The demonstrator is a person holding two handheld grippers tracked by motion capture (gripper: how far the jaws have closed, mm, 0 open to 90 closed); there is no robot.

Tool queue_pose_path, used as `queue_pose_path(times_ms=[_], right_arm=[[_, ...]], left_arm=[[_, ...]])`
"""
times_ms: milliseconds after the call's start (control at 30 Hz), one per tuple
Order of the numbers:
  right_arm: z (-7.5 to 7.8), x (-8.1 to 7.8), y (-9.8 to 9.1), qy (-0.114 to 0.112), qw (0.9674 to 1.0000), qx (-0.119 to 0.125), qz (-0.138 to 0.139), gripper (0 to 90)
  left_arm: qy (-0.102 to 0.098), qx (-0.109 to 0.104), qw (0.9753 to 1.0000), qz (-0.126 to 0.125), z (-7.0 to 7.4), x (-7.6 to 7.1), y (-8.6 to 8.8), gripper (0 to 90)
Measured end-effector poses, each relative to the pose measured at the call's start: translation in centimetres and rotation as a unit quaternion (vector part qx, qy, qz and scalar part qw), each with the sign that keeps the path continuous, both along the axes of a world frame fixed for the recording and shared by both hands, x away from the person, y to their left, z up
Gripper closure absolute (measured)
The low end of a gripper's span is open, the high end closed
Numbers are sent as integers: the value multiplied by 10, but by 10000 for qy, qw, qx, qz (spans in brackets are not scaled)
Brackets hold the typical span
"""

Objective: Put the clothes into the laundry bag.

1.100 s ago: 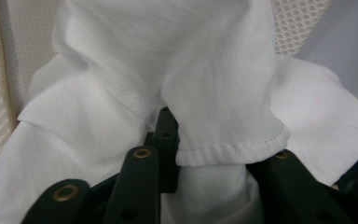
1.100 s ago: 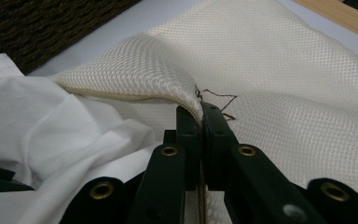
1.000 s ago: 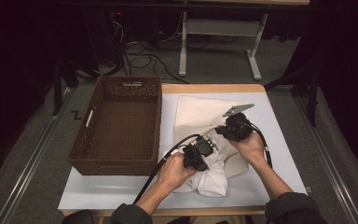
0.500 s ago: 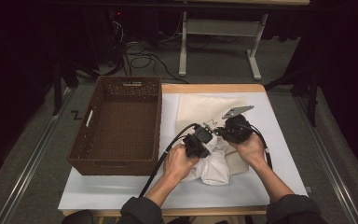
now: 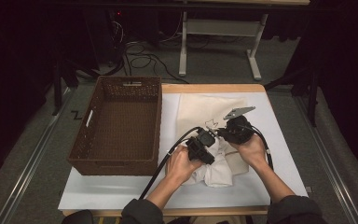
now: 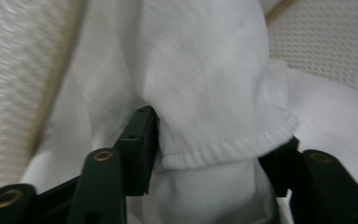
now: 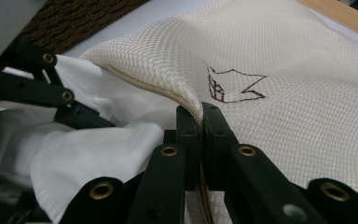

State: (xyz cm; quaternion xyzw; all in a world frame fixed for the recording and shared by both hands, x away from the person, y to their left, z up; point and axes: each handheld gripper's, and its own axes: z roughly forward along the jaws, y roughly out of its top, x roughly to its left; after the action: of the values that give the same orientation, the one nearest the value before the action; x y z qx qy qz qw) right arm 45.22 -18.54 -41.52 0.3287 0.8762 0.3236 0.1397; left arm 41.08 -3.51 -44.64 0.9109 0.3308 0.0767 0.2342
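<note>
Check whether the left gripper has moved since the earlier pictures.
Yes. In the high view the left gripper has gone up the table and rightward, away from the near edge of the basket, pushing the white garment toward the mesh bag.

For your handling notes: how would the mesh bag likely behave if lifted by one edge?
Probably floppy: the mesh bag bends where the right gripper pinches its edge. Likely light, being thin netting. It may sag with the white garment inside.
</note>
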Motion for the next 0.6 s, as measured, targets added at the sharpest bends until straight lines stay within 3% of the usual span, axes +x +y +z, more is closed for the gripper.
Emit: queue_pose_path(times_ms=[167, 367, 467, 600], right_arm=[[-1, -1, 0, 4, 10000, 22, -14, 878], [-1, -2, 0, -21, 10000, 4, 25, 878], [-1, -3, 0, -9, 10000, 28, 18, 878], [1, -4, -1, -25, 10000, 18, 68, 878]], left_arm=[[34, 216, 9998, -44, -11, -1, -4, 416], [134, 275, 9995, 87, -20, 7, -7, 624], [68, 115, 9998, 178, -18, 10, -3, 688], [98, -241, 9989, 384, -9, 18, 6, 707]])
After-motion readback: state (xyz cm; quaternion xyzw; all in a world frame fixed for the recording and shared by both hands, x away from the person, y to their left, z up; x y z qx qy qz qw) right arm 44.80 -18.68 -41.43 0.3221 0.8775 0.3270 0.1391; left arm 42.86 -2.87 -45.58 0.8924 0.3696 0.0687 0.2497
